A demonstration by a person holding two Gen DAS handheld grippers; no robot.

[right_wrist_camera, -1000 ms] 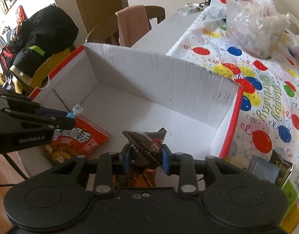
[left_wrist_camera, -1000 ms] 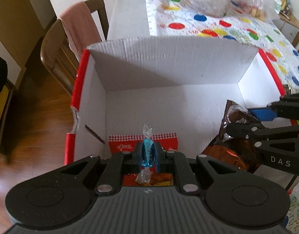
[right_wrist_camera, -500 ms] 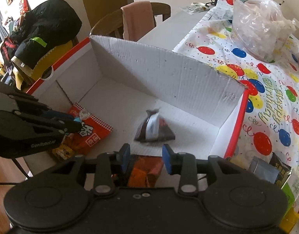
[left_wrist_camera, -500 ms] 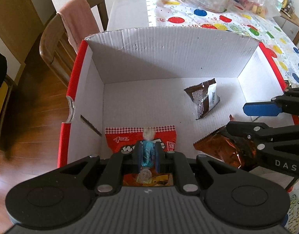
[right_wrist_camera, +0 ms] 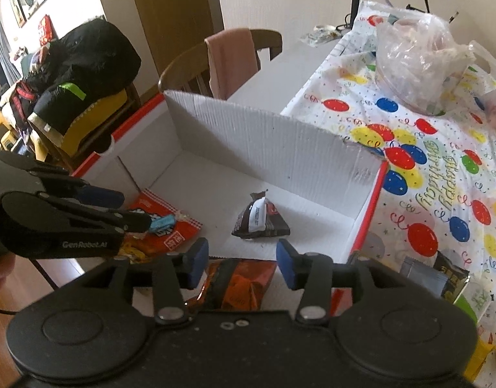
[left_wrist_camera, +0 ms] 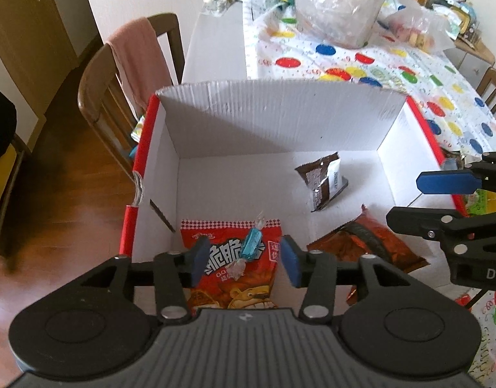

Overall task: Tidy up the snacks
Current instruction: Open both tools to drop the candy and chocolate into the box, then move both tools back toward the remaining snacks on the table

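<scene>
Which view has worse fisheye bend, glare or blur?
Left wrist: box back wall bows, sharp shadow falls inside it, blue candy slightly soft. Right wrist: table cover washed bright, dark vignette in the top right corner, brown packet sharp enough.

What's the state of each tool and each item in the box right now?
Left tool: open, holding nothing.
Right tool: open, holding nothing.
White cardboard box with red rim: open-topped, upright.
Blue-wrapped twist candy: loose on the red snack packet.
Dark brown chocolate packet: lying on box floor.
Orange foil packet: lying flat.
</scene>
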